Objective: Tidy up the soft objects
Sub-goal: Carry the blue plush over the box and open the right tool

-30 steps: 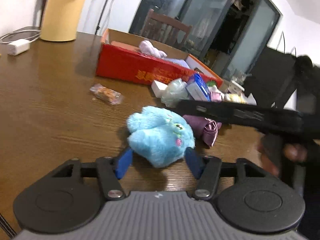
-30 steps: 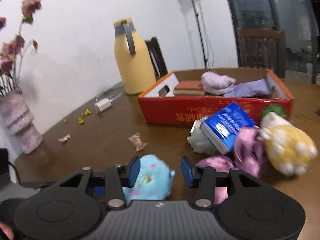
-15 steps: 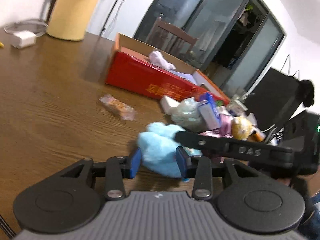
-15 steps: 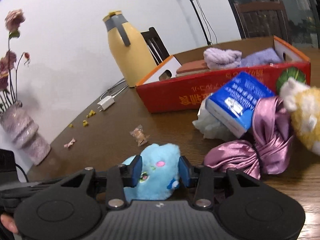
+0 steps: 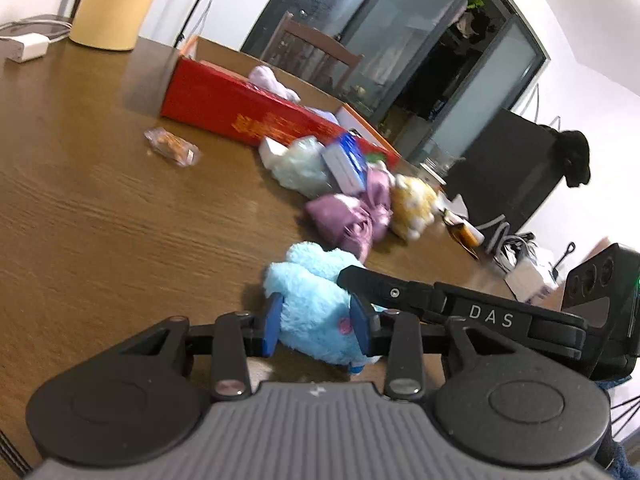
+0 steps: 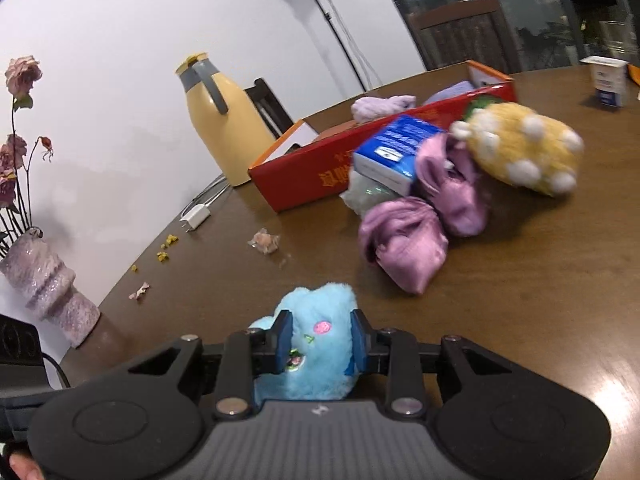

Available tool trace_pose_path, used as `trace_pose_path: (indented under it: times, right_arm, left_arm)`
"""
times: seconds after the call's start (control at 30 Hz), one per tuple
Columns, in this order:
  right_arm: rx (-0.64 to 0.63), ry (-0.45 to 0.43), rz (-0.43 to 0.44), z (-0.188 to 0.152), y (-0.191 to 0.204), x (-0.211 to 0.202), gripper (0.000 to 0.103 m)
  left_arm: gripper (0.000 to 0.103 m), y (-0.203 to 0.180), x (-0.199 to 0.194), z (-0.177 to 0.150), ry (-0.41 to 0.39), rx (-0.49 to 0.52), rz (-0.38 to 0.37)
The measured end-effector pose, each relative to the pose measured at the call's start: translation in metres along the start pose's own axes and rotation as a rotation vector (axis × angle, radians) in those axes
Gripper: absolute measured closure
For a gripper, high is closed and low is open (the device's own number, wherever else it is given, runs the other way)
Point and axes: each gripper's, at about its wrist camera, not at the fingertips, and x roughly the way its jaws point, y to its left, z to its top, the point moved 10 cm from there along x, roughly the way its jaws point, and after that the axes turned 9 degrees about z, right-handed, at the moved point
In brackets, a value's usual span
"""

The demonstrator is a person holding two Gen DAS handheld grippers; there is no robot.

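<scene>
Blue plush (image 5: 316,312) beside black tool arm (image 5: 472,312) marked, seemingly, "DAS"

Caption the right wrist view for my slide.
Right gripper closing on blue plush toy, red box beyond.

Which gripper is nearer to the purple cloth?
The right gripper. Its jaws, closing on the plush, have the cloth just ahead to the right; the left gripper grips the plush from the far side, away from the cloth.
</scene>
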Motion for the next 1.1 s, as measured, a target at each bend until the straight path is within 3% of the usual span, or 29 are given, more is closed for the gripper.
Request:
trace_pose_path:
  times: [0.13,0.33,0.47,0.57,0.7,0.83,0.97,1.07,1.1]
  right_arm:
    - [-0.022,-0.051,-0.011,0.018,0.003,-0.022,0.073]
    - [-0.151,-0.18,0.011,0.128,0.005,-0.035,0.073]
    - [-0.195,-0.198,-0.044,0.207,-0.025,-0.008,0.073]
    - [-0.149,-0.146,-0.071,0.243,-0.068,0.028,0.073]
    - [-0.106,-0.074,-0.129,0.257,-0.121,0.07,0.073]
    - [-0.088,-0.043,-0.19,0.251,-0.154,0.101,0.072]
    - [-0.102,-0.043,-0.228,0.241,-0.165,0.106,0.072]
    - [-0.142,-0.023,-0.263,0.241,-0.163,0.104,0.073]
    - [-0.148,-0.025,-0.273,0.241,-0.162,0.104,0.067]
  left_arm:
    - [0.067,-0.025,-0.007,0.018,-0.044,0.057,-0.031]
    - [0.066,-0.068,0.012,0.117,-0.142,0.107,-0.132]
    - [0.067,-0.086,0.075,0.188,-0.123,0.091,-0.16]
    - [0.066,-0.085,0.132,0.213,-0.062,0.071,-0.147]
    - [0.066,-0.076,0.198,0.219,0.028,0.06,-0.129]
    - [0.067,-0.066,0.238,0.213,0.078,0.049,-0.081]
    - [0.066,-0.063,0.249,0.203,0.105,0.043,-0.097]
    - [0.056,-0.061,0.245,0.203,0.086,0.087,-0.053]
    - [0.052,-0.059,0.241,0.205,0.072,0.103,-0.044]
